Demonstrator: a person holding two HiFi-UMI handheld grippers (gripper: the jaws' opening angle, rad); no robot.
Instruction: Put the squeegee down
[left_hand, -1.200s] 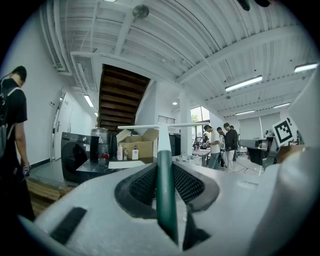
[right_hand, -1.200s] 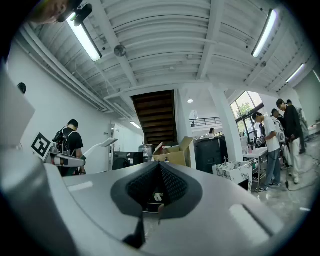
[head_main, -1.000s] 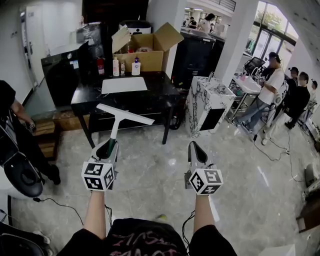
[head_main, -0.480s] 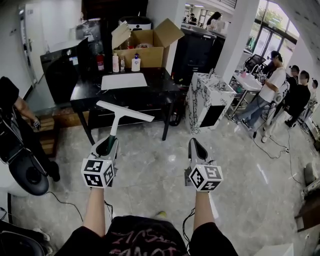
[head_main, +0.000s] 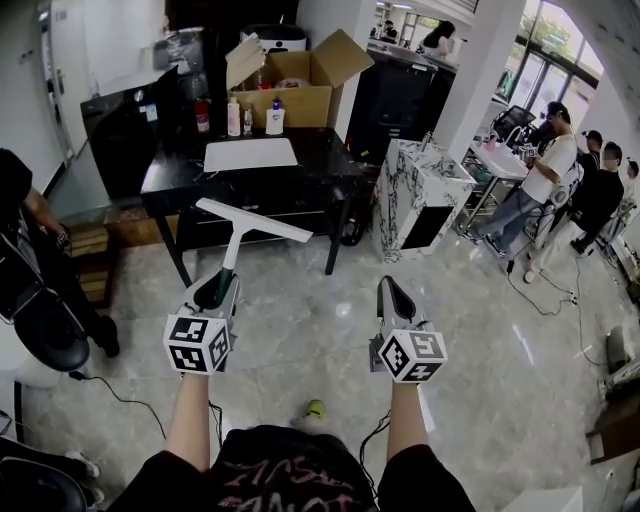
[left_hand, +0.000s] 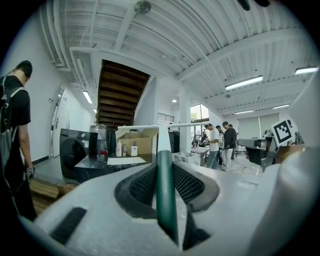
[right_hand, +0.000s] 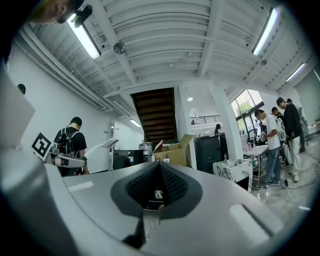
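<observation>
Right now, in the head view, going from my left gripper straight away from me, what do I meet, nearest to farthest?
Nearest first: left gripper → squeegee, its green handle clamped in that gripper → white sheet lying on the black table → cardboard box at the table's far edge.

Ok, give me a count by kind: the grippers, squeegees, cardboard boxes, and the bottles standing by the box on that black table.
grippers: 2 (left gripper, right gripper)
squeegee: 1
cardboard box: 1
bottles: 3
total: 7
</observation>
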